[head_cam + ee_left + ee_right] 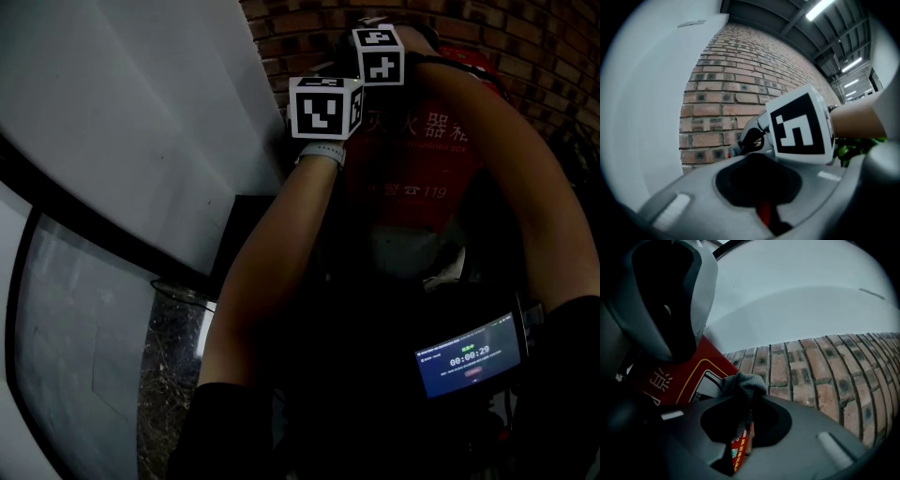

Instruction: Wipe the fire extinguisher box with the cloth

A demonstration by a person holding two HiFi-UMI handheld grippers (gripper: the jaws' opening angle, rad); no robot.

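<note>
Your right gripper (743, 427) pinches a small bunch of the cloth (743, 383) beside the red fire extinguisher box (675, 378); hard rubbing could drag it free. Your left gripper (761, 208) sits narrow, empty.

Brick corner under strip lighting
A brick wall (300, 28) is running toward one o'clock, a white wall (122, 103) standing at ten, strip lights (819, 8) glowing overhead.

The left forearm (272, 262) and the right forearm (525, 178) reached toward a red fire extinguisher box (412, 178) against a brick wall (525, 47); the left gripper's marker cube (325, 107) sat just below and left of the right gripper's marker cube (379, 54); a pale wristband (320, 153) ringed the left wrist; a white wall panel (141, 112) filled the left side; a small lit screen (469, 356) glowed at lower right.
</note>
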